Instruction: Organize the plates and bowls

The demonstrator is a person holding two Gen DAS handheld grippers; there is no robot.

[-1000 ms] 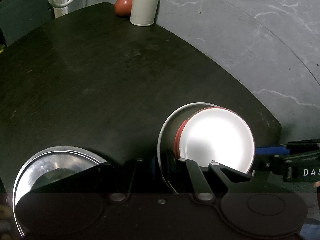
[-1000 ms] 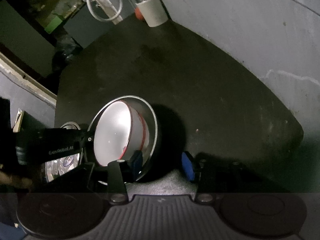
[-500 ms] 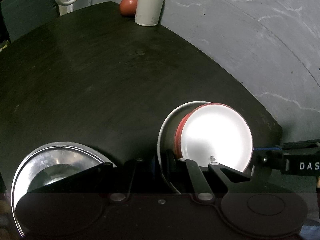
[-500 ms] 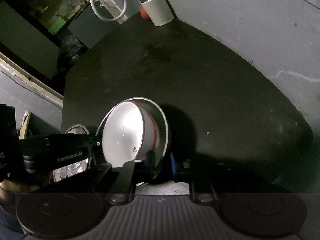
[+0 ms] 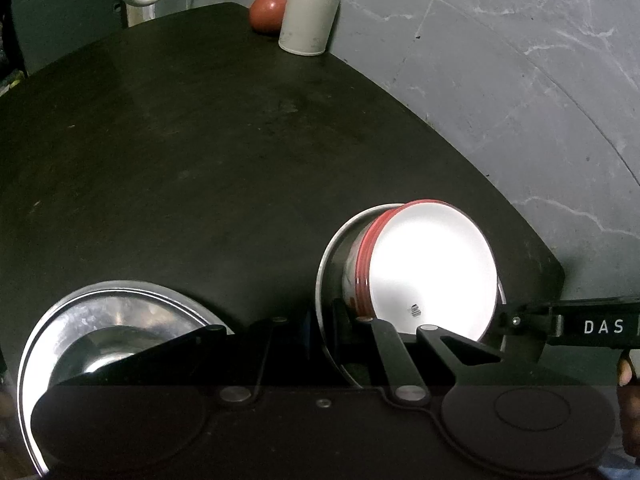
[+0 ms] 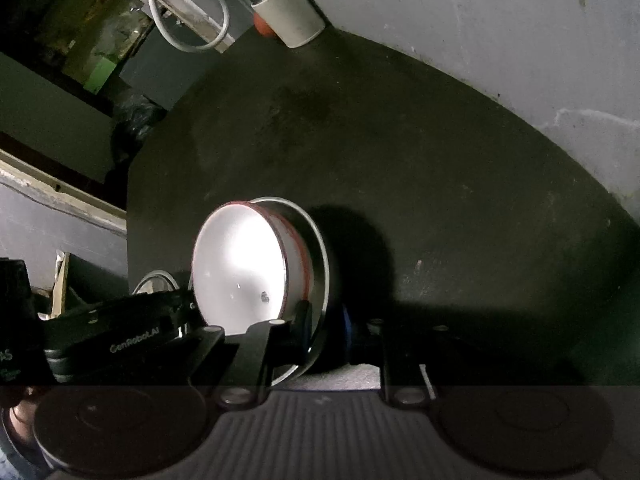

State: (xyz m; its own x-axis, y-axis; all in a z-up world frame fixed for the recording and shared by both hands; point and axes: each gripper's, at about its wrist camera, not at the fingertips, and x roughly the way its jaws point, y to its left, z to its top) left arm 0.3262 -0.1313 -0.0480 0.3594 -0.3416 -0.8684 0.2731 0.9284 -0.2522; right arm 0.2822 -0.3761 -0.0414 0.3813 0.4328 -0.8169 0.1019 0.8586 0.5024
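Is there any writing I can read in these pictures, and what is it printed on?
"DAS" – white letters on the right gripper's black body, cut off at the picture's edge.
"GenRobot.AI" – on the left gripper's black body.
"AS" – on the dark block at the far left edge, partly cut off.
A small dark mark inside the white bowl – too small to read.

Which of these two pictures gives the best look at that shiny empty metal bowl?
The left wrist view shows the steel bowl best: its polished inside and most of its rim show at the lower left, partly covered by the gripper's black body. The right wrist view shows only a sliver of its rim behind the other gripper.
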